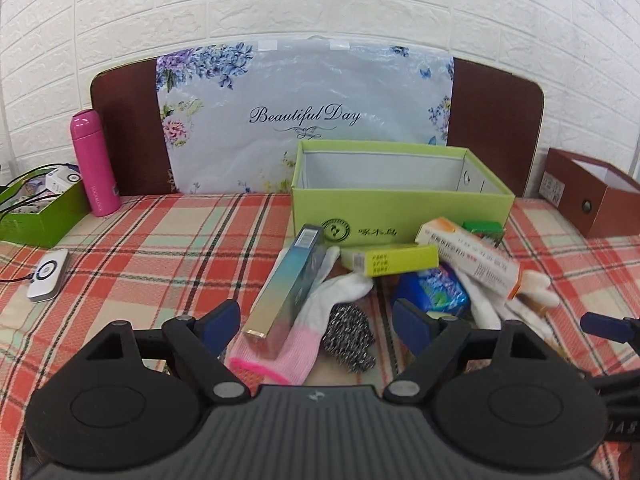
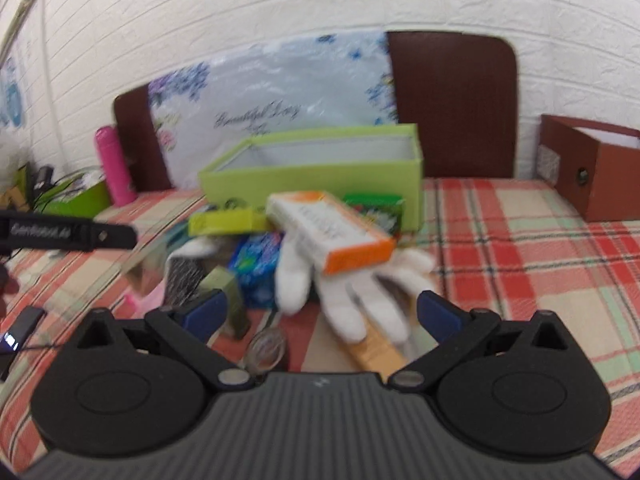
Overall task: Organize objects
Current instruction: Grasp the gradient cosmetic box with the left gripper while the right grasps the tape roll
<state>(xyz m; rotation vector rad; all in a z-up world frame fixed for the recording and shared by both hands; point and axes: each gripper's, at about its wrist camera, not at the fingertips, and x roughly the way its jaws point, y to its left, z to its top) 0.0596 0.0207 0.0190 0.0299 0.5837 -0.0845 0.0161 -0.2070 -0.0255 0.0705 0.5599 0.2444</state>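
You face a white brick-pattern wall (image 1: 320, 8), evenly lit. At 12 o'clock a dark brown headboard (image 1: 492, 120) stands against it, half covered by a floral plastic sheet (image 1: 304, 120) reading "Beautiful Day". A red plaid cloth (image 1: 160, 248) spreads below, from 9 to 3 o'clock.

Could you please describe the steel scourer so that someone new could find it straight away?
Start at the open green box on the checked cloth; a pile lies before it. At the pile's near edge, beside the pink-cuffed glove, sits the steel scourer, the only shiny wire ball there.
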